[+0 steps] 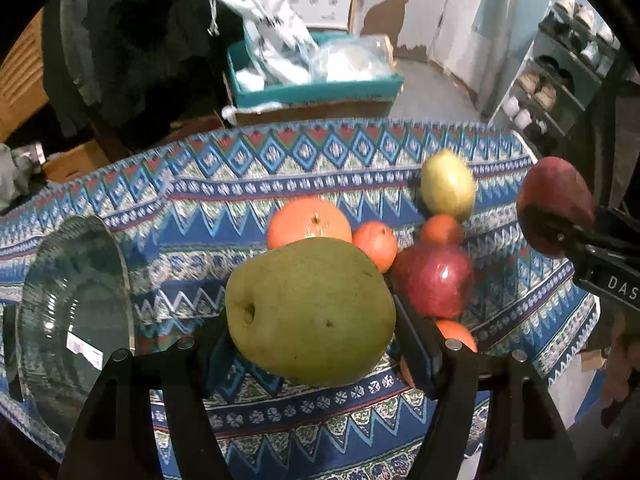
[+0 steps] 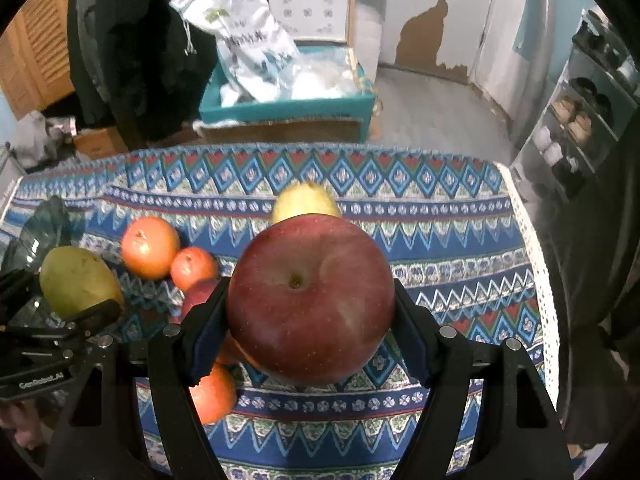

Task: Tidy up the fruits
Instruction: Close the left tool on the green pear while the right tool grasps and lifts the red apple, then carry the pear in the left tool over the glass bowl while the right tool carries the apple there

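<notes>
My left gripper point(image 1: 312, 332) is shut on a big green pear point(image 1: 310, 310) and holds it above the patterned cloth. My right gripper point(image 2: 310, 320) is shut on a large red apple point(image 2: 310, 300), also lifted off the table. In the left wrist view that apple point(image 1: 554, 204) shows at the right edge, and in the right wrist view the pear point(image 2: 76, 280) shows at the left. On the cloth lie a big orange point(image 1: 308, 220), a small orange point(image 1: 376, 244), another red apple point(image 1: 436, 280), a yellow-green pear point(image 1: 448, 184) and more oranges, partly hidden.
A clear glass bowl point(image 1: 76, 300) stands at the left of the table. The blue patterned tablecloth point(image 2: 440, 240) covers the table, its far edge running across both views. Behind it sits a teal box point(image 2: 288, 104) with bags. A shoe rack point(image 2: 580, 120) stands at the right.
</notes>
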The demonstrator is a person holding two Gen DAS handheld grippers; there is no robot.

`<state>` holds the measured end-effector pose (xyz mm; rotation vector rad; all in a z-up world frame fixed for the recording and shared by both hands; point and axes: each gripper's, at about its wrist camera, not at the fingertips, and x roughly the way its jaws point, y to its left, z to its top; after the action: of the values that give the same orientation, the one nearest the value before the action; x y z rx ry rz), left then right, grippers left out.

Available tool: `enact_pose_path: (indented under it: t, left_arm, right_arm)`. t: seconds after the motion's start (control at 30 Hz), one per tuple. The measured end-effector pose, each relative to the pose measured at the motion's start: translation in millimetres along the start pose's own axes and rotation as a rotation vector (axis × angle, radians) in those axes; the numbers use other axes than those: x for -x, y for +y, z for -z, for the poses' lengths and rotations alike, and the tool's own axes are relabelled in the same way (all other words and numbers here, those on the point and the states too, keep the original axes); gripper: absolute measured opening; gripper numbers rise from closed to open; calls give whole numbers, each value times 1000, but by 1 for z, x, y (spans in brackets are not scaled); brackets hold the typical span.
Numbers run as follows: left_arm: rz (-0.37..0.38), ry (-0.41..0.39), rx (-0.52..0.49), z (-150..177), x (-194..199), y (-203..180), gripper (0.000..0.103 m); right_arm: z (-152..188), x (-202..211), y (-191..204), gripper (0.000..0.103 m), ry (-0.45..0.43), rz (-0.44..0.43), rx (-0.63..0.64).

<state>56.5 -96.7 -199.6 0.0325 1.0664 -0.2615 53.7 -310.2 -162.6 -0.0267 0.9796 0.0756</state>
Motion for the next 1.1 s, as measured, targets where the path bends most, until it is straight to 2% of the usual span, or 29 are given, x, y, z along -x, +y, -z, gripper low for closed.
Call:
enact_pose_path:
  t: [0.47,1.1]
  left_arm:
    - [-34,-158,-13,-17,61,-6,73]
    - [-69,-277,41,-28,115,20,73]
  right_arm:
    - [-22,46,9,75,-128,-13,6]
    - [-49,89,35,75,-248,-51,34]
